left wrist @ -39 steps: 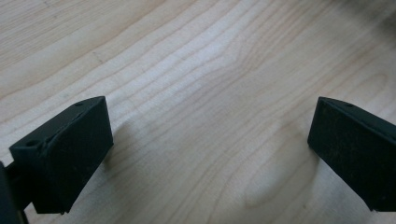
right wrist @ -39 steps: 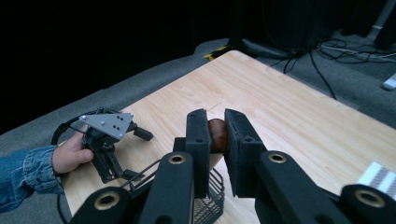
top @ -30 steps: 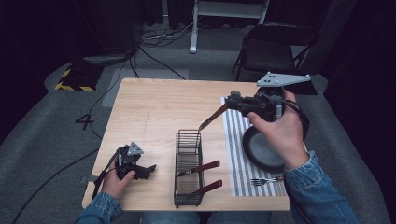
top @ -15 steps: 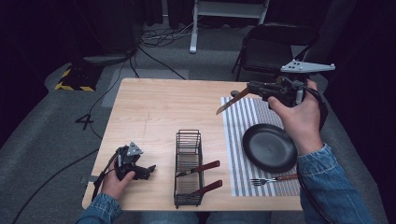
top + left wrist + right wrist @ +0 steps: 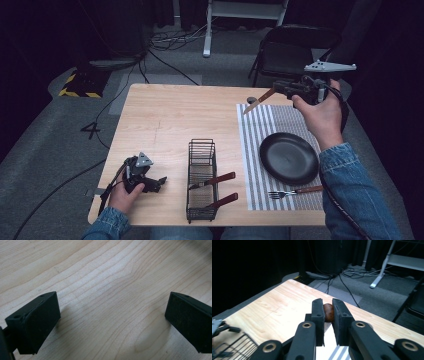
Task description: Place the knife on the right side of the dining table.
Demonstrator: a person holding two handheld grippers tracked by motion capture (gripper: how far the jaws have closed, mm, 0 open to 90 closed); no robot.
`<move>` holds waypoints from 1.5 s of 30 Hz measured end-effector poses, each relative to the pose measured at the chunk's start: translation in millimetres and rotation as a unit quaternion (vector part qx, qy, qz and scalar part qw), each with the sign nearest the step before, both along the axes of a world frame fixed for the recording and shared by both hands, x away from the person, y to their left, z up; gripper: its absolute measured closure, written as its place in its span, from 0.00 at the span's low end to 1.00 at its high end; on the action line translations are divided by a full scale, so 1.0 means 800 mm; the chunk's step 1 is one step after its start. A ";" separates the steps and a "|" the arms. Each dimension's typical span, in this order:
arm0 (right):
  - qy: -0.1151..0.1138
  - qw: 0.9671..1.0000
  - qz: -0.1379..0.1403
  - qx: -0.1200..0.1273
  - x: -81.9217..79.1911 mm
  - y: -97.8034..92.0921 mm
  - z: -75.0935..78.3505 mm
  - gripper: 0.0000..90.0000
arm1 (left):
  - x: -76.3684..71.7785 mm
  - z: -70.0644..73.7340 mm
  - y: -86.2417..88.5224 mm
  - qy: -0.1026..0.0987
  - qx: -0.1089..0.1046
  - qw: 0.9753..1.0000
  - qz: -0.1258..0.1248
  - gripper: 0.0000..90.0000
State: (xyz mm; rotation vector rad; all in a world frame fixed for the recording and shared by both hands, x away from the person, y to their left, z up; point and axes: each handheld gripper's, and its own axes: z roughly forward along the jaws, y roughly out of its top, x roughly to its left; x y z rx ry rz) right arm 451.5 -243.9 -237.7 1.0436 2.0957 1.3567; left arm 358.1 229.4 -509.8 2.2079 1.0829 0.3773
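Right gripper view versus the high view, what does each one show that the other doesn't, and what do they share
Right gripper view alone: a close look at the jaws clamped on the knife's brown handle.

High view alone: the knife's blade pointing out over the striped placemat, the black plate, the fork, the left gripper resting on the table's near left part, and two more brown-handled utensils in the wire basket.

Both: the right gripper, the wooden table, the basket, the placemat.
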 end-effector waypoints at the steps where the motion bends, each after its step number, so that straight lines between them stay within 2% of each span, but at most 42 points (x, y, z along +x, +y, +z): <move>1: -0.001 1.000 -0.002 -0.002 0.004 -0.002 -0.002 0.90 | 0.000 0.000 0.000 0.000 0.000 1.000 0.000 0.00; 2: -0.001 1.000 -0.002 -0.002 0.004 -0.002 -0.002 0.90 | 0.000 0.000 0.000 0.000 0.000 1.000 0.000 0.00; 4: -0.009 1.000 -0.012 -0.007 0.016 -0.007 -0.008 0.90 | 0.000 0.000 0.000 -0.001 0.000 1.000 0.001 0.00; 8: -0.013 1.000 -0.007 -0.009 0.030 -0.012 -0.013 0.90 | 0.001 0.000 0.000 -0.001 0.001 1.000 0.001 0.00; 11: -0.008 1.000 -0.005 -0.021 0.045 -0.014 -0.020 0.90 | 0.001 0.000 0.000 0.000 0.000 1.000 0.002 0.00; 17: 0.000 1.000 -0.003 -0.024 0.055 -0.020 -0.033 0.90 | 0.001 0.000 0.000 -0.001 0.001 1.000 0.002 0.00; 20: 0.009 1.000 -0.007 -0.026 0.063 -0.028 -0.048 0.90 | 0.001 0.000 0.000 0.001 0.000 1.000 0.002 0.00; 22: 0.011 1.000 -0.008 -0.026 0.065 -0.030 -0.051 0.90 | 0.001 0.000 0.000 -0.002 0.002 1.000 0.003 0.00; 23: 0.018 1.000 -0.009 -0.022 0.070 -0.034 -0.060 0.90 | 0.001 0.000 0.000 -0.001 0.000 1.000 0.003 0.00; 27: 0.026 0.999 -0.007 -0.019 0.077 -0.039 -0.072 0.90 | 0.001 0.000 0.000 0.000 0.001 1.000 0.003 0.00; 30: 0.041 0.999 -0.004 -0.022 0.083 -0.038 -0.087 0.90 | 0.002 0.000 0.000 -0.001 0.001 1.000 0.003 0.00; 37: 0.060 0.998 -0.003 -0.022 0.091 -0.033 -0.105 0.90 | 0.002 0.000 0.000 -0.001 0.001 1.000 0.004 0.00; 45: 0.083 0.996 -0.005 -0.026 0.097 -0.031 -0.117 0.90 | 0.002 0.000 0.000 0.000 0.000 1.000 0.004 0.00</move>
